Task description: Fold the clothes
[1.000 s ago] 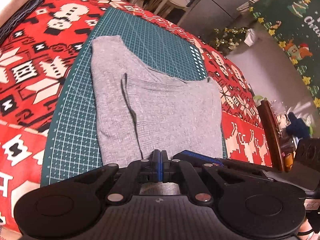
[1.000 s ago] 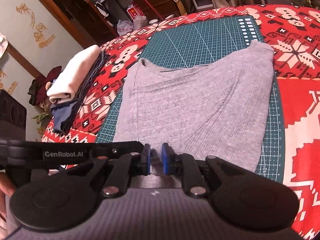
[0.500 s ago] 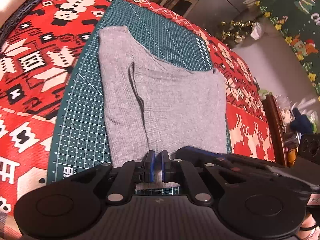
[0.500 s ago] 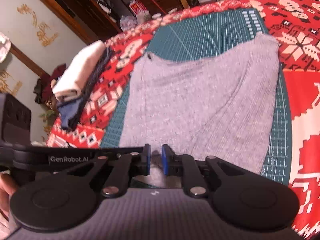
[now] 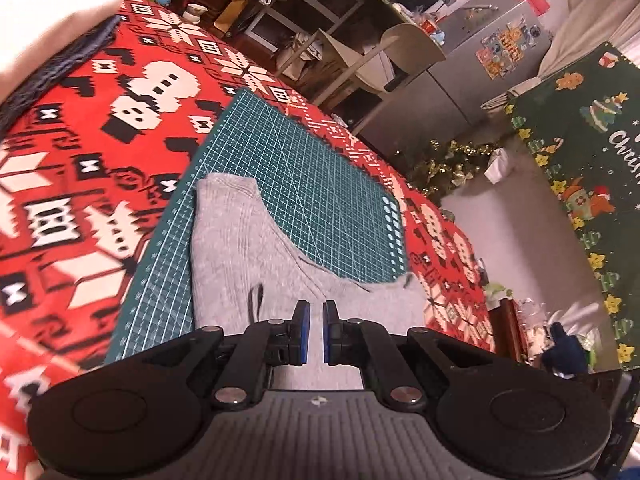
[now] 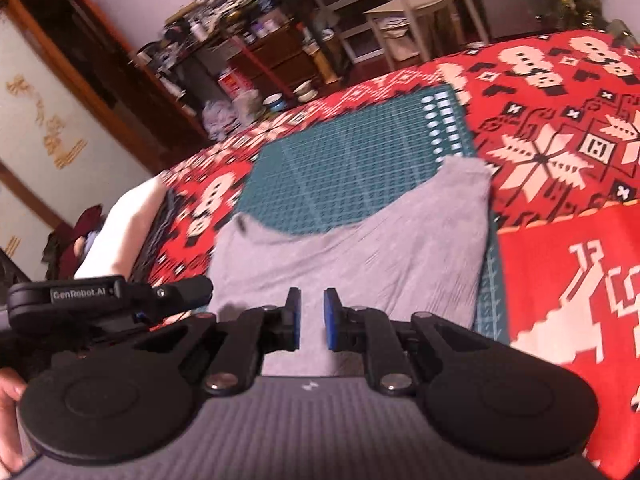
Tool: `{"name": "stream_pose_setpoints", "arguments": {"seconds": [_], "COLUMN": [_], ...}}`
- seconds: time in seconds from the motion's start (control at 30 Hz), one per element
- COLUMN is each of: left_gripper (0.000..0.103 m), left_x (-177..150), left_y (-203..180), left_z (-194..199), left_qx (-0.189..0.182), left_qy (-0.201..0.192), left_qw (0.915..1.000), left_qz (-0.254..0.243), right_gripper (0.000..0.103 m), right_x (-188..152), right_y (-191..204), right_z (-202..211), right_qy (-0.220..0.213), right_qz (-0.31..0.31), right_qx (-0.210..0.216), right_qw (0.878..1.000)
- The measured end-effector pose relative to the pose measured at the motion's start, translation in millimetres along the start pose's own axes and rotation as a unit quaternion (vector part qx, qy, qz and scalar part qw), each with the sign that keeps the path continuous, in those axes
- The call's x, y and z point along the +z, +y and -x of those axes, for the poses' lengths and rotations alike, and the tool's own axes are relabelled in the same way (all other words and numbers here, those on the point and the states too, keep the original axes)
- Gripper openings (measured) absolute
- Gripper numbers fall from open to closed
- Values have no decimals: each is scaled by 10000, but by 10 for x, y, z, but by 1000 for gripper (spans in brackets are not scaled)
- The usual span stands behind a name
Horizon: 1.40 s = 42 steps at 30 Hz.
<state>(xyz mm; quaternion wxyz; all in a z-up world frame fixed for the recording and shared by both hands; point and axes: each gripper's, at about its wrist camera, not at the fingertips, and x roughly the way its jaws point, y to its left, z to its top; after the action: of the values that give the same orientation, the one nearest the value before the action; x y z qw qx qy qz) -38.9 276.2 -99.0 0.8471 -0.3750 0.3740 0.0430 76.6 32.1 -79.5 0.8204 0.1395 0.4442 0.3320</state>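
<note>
Grey sweater (image 5: 256, 256) on green mat (image 5: 320, 184), both claws (image 5: 312, 330) (image 6: 308, 318) parted over it, right view alone shows blurry folded pile (image 6: 120, 232).

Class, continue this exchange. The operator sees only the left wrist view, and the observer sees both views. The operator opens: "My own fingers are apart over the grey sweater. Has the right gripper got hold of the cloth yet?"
Observer: No. The right gripper has its fingers apart, with nothing between them.
Operator: Where is it in relation to the garment?
Observer: It points across the grey sweater, and cloth shows through the gap between its fingers. I can't tell whether it touches the cloth.
Operator: Is anyone's hand visible near it?
Observer: Yes, part of a hand shows at the lower left edge of the right wrist view, beside the gripper's body.
</note>
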Motion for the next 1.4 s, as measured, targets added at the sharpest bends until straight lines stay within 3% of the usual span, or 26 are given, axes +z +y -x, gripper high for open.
{"name": "stream_pose_setpoints", "arguments": {"seconds": [0.33,0.57,0.67,0.77,0.9,0.97,1.17,1.4], "left_gripper": [3,8,19,19,20,25,28,16], "left_x": [120,187,241,312,332,328,283,218], "left_y": [88,96,149,252,426,437,396,321], "left_z": [-204,-12,87,104,68,55,-37,-151], "left_qx": [304,243,675,1015,567,477,577,751], "left_qy": [83,-199,-487,-645,-497,-441,-368,-312], "left_qw": [9994,9995,9965,9926,9945,9950,9953,9960], "left_qz": [110,65,33,152,728,756,691,376], "right_gripper": [15,16,27,31,31,31,31,32], "right_x": [122,244,321,347,283,255,232,238], "right_y": [-69,-256,-393,-619,-920,-970,-903,-866], "right_z": [-256,65,270,413,421,350,213,183], "right_qy": [18,-439,-735,-864,-738,-658,-564,-541], "right_qz": [-45,-415,-605,-1029,-1663,-1858,-1751,-1736], "right_qx": [-183,-418,-683,-863,-858,-730,-679,-629], "right_qw": [9998,9973,9931,9872,9796,9777,9806,9813]}}
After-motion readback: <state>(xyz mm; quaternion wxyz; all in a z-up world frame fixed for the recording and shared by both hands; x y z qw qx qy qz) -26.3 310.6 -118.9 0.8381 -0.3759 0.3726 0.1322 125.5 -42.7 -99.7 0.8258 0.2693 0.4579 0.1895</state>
